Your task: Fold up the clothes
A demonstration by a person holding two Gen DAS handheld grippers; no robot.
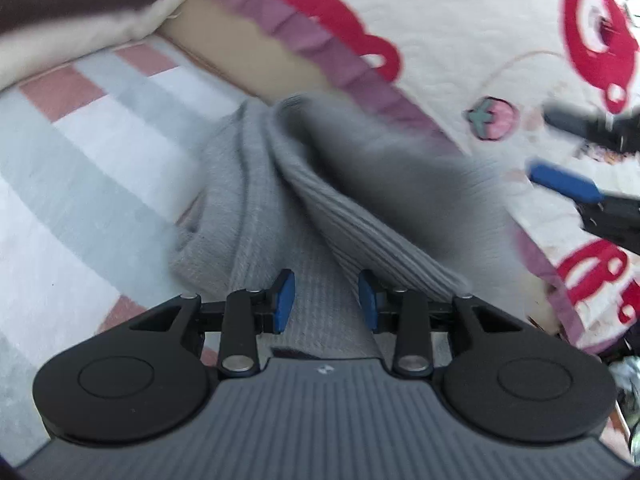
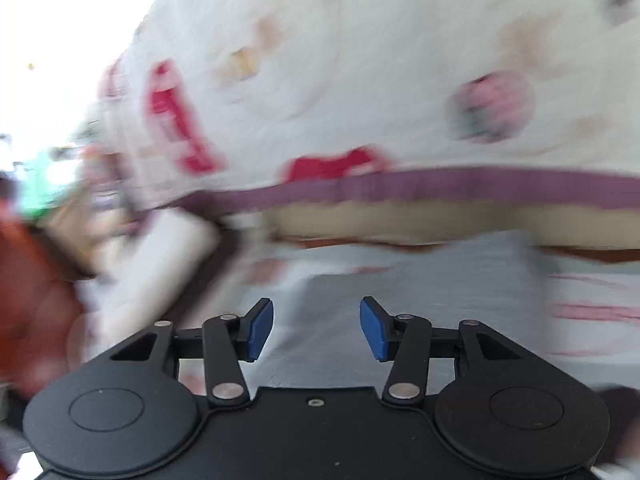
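Well, the right wrist view is badly smeared — the right gripper (image 2: 316,328) shows sharp at the bottom, its blue pads set apart with nothing between them, but everything past it is streaks. A pale grey patch sits just beyond the fingers; whether it is garment or sheet I cannot tell. Across mid-frame runs the mauve trim of a white quilt (image 2: 360,60) with red and pink motifs, and the left edge dissolves into glare and an orange-brown blur.

The left wrist view is clearer. The left gripper (image 1: 326,300) hovers low over a grey sweater (image 1: 256,200), jaws parted, holding nothing — ribbed knit fills the gap between the pads. That sweater lies crumpled in centre frame, one ribbed fold (a hem or cuff, hard to say) raised in a ridge toward the upper middle; its near end is hidden under the gripper body. It rests on a striped sheet (image 1: 80,160) of grey, white and dusty-pink bands, which lies open and flat across the left half. Folded cream and dark brown cloth (image 1: 72,12) is cut off at upper left. At the right edge, one blue-tipped finger of the other gripper pokes in over the quilt, well apart from the sweater.
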